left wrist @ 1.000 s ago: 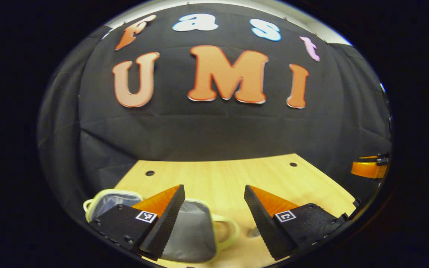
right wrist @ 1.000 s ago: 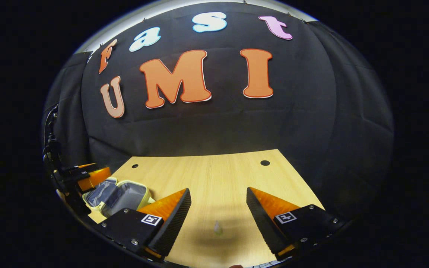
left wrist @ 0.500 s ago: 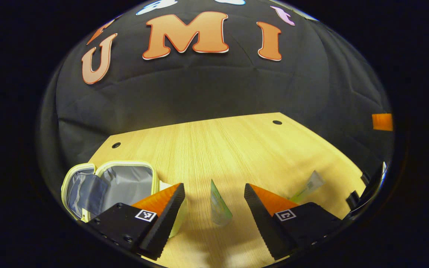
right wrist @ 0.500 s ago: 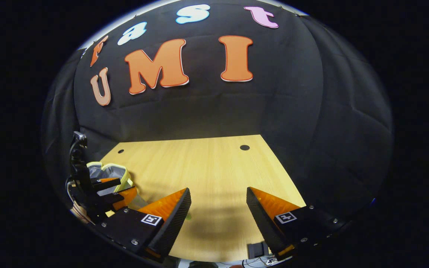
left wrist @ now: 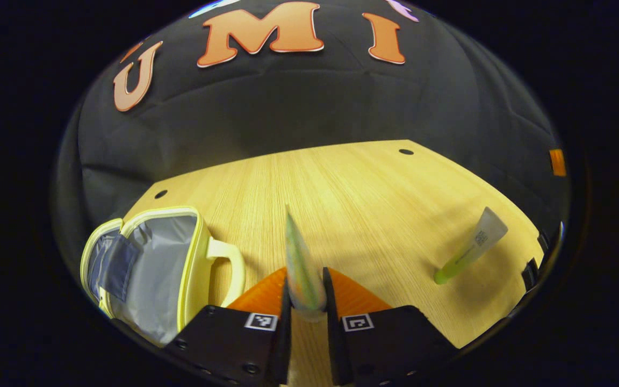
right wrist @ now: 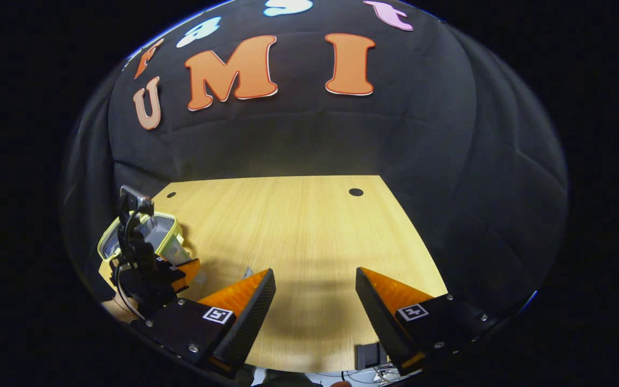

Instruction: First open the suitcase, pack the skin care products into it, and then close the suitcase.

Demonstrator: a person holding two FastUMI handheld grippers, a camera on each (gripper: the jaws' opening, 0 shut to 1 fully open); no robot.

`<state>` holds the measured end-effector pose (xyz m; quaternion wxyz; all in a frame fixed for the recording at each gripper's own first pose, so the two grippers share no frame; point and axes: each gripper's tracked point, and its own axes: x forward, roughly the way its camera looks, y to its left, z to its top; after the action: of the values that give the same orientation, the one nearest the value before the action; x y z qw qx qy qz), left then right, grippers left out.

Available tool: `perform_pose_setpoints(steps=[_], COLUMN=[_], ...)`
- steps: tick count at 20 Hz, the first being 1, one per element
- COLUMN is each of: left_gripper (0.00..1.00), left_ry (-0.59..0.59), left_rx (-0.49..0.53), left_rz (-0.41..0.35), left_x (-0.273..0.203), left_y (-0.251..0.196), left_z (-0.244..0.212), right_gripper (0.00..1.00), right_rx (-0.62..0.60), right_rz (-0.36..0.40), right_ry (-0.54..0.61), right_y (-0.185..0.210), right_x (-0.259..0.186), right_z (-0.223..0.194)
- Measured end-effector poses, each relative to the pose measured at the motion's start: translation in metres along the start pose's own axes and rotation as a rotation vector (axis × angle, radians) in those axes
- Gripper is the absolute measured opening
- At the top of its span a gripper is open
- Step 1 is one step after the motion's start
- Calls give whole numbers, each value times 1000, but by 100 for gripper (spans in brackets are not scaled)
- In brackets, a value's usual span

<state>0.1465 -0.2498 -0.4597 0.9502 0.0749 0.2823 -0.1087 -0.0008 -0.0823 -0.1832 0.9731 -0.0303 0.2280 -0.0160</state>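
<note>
Wooden table (left wrist: pixel 374 183), bare past left tool (left wrist: pixel 305 301) (pinching tube (left wrist: pixel 300 263))

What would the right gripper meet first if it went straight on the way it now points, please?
Probably nothing close: the right gripper is open, and ahead of it lies only bare wooden table, then the black cloth wall. It seems angled slightly downward, so the tabletop might come first; depth is unclear.

A recording booth: black cloth wall (right wrist: pixel 299 145), bare wooden table (right wrist: pixel 299 231)
</note>
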Motion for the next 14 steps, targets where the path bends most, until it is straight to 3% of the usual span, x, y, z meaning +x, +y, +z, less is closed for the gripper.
perform_pose_setpoints(steps=[3, 6, 9, 14], left_gripper=[29, 29, 29, 29], left_ry=[41, 56, 69, 57], left_rx=[-75, -78, -94, -116], left_rz=[-45, -76, -93, -46], left_x=[-20, -53, -81, -107], left_y=[0, 1, 10, 42], left_z=[1, 6, 10, 10], right_gripper=[95, 96, 96, 92], right_rx=[-44, -86, -149, -111], right_rz=[54, 141, 181, 222], right_ry=[-9, 20, 77, 247], right_y=[31, 69, 90, 105], right_x=[13, 33, 60, 103], right_z=[-10, -28, -54, -110])
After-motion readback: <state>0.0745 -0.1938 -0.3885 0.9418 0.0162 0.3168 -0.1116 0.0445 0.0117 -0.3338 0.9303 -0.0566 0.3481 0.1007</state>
